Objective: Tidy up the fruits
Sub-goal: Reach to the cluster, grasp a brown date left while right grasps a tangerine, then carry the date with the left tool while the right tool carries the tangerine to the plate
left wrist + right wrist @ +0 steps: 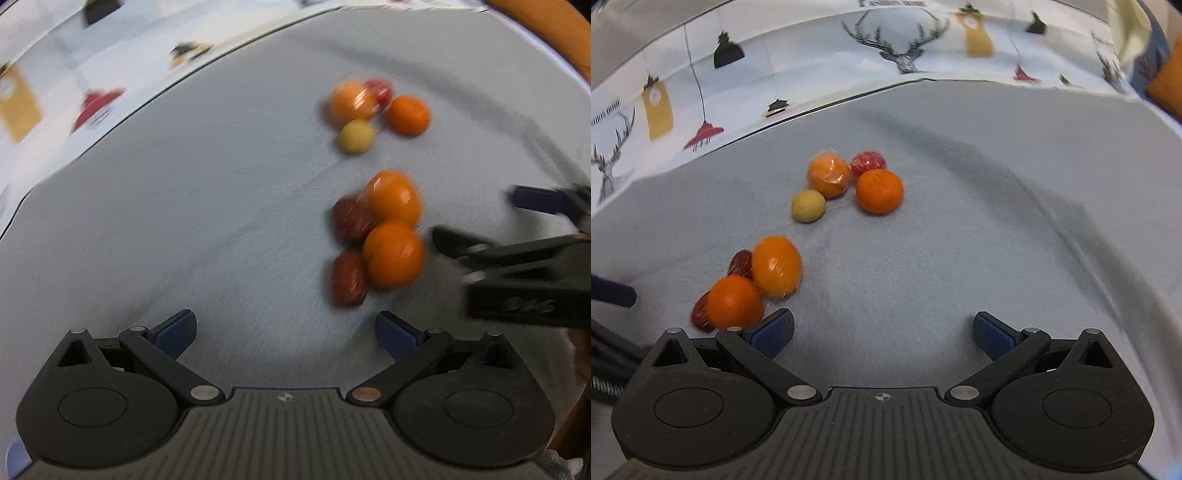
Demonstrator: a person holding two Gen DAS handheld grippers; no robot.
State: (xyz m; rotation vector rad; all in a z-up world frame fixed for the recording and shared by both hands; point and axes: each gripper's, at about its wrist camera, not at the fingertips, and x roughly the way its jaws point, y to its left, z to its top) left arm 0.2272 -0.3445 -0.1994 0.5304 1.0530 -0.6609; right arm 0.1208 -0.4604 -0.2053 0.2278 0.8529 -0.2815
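Note:
Two clusters of fruit lie on a grey cloth. The far cluster holds a wrapped orange, a red fruit, a bare orange and a small yellow fruit. The near cluster has a wrapped orange, a bare orange and two dark red dates. My left gripper is open, below and left of the near cluster. My right gripper is open with nothing between its fingers; its left fingertip sits just beside the near bare orange. The right gripper also shows at the right of the left wrist view.
A patterned cloth with deer and lamp prints lies beyond the grey cloth's far edge. An orange-brown object sits at the far right. The left gripper's fingertip pokes in at the left of the right wrist view.

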